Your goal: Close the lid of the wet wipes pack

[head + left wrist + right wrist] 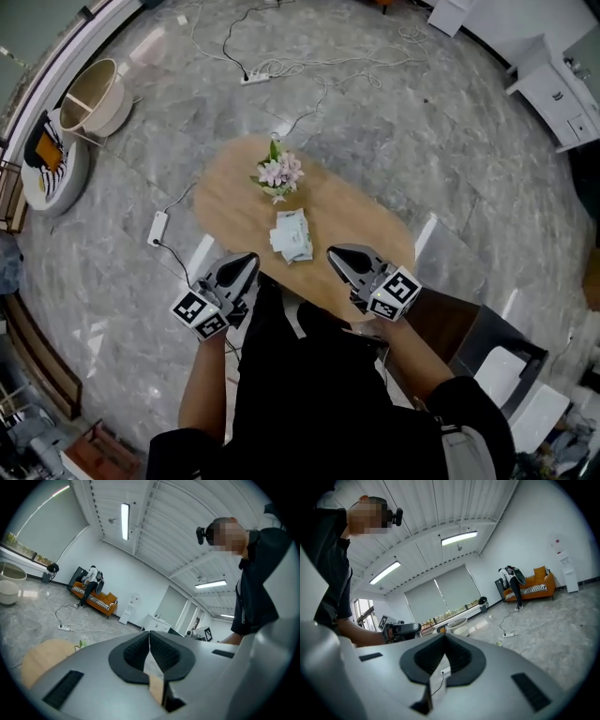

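On table [225, 202], wipes pack [292, 235] just before flowers [279, 173]

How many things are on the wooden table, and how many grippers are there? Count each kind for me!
Bunch of flowers: 1
Wipes pack: 1
Grippers: 2, the left gripper and the right gripper
Total: 4
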Available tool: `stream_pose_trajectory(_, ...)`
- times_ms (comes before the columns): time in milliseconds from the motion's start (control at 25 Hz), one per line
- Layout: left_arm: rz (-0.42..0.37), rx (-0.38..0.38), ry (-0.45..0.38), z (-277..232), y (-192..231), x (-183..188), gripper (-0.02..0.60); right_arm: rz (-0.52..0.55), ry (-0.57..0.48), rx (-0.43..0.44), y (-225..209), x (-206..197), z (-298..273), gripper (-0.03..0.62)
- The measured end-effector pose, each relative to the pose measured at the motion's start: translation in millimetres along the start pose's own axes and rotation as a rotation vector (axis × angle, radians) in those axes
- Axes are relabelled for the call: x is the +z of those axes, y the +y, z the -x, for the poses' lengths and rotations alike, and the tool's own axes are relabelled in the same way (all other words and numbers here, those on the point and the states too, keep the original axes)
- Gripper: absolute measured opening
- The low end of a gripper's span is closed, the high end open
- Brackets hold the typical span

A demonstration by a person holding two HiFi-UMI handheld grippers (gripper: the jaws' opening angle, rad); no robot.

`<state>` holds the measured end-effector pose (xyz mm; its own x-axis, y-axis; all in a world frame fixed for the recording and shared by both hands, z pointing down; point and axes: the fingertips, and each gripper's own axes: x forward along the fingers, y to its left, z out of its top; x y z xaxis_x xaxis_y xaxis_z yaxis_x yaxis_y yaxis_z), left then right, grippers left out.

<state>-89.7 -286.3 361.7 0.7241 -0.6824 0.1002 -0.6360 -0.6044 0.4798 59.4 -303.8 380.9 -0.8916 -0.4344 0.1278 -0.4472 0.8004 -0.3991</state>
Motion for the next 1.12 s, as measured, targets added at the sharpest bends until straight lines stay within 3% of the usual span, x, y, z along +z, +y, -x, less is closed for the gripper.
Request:
stream_pose_trajectory(320,0.168,0.003,0.146,-6,124,-88,0.017,0.007,0.150,-0.136,-62,-79,-20,0.008)
stream_pose_trajectory(480,0.321,0.039,0.200,-4,170,-151,0.018,-0.002,0.197,-0.173,-98,-121,-21,0.008)
stream_pose_trajectory(600,0.407,0.071,0.228,-3,192,-195,0.018,0.001,0.233,-0.150,-116,-147,-30,0.008)
stream_pose_trajectory(800,0.444,0.085,0.328,-6,217,-265,0.018,0.031,0.299,-0.073,-134,-196,-56,0.008)
stream_pose_trajectory(960,0.530,0.108,0.359,-5,232,-313,0.018,0.002,0.309,-0.086,-156,-220,-66,0.008)
stream_pose_trajectory(1120,0.563,0.122,0.378,-13,246,-339,0.018,-0.013,0.322,-0.082,-164,-231,-71,0.008)
